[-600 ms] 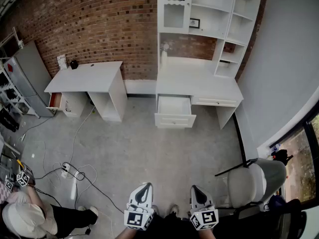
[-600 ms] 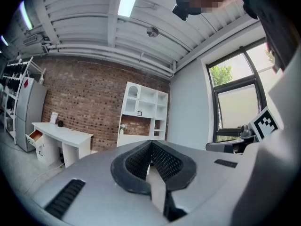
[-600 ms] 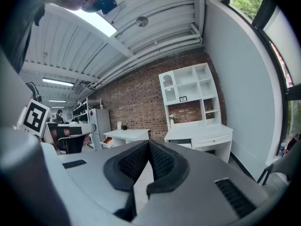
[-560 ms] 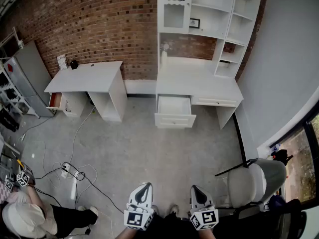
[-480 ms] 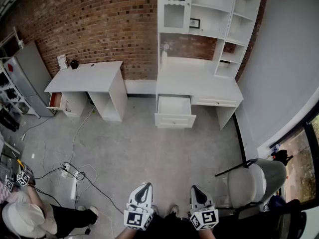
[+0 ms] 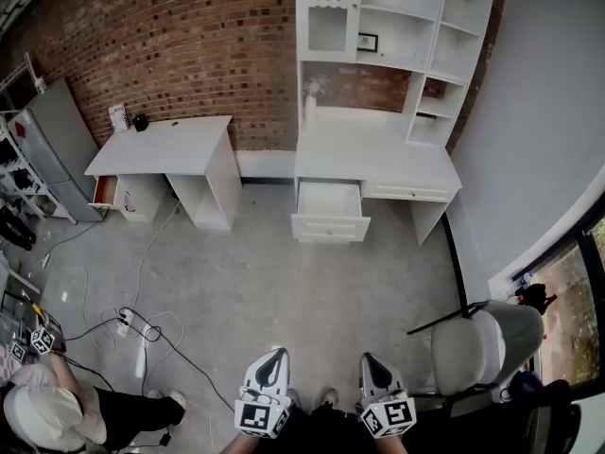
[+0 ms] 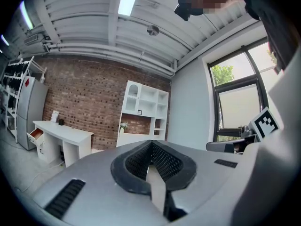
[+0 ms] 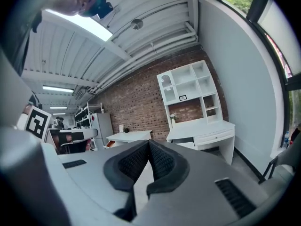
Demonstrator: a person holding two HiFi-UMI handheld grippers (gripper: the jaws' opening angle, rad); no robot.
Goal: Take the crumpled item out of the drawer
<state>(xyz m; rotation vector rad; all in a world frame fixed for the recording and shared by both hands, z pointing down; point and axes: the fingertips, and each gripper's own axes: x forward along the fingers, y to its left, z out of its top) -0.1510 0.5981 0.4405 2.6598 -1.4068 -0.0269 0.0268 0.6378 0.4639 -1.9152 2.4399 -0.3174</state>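
Note:
Across the room a white drawer stands pulled out from the white desk with a hutch. Its inside looks plain white from here, and no crumpled item can be made out. My left gripper and right gripper are held low at the bottom of the head view, far from the desk. Both point toward it. In the left gripper view the left gripper has its tips together with nothing between them. The right gripper is shut the same way, empty.
A second white desk stands left, with a small drawer open at its end. Cables and a power strip lie on the concrete floor. A person sits at bottom left. A grey chair is at right.
The head view has shifted very slightly; both grippers stay where they were, shut.

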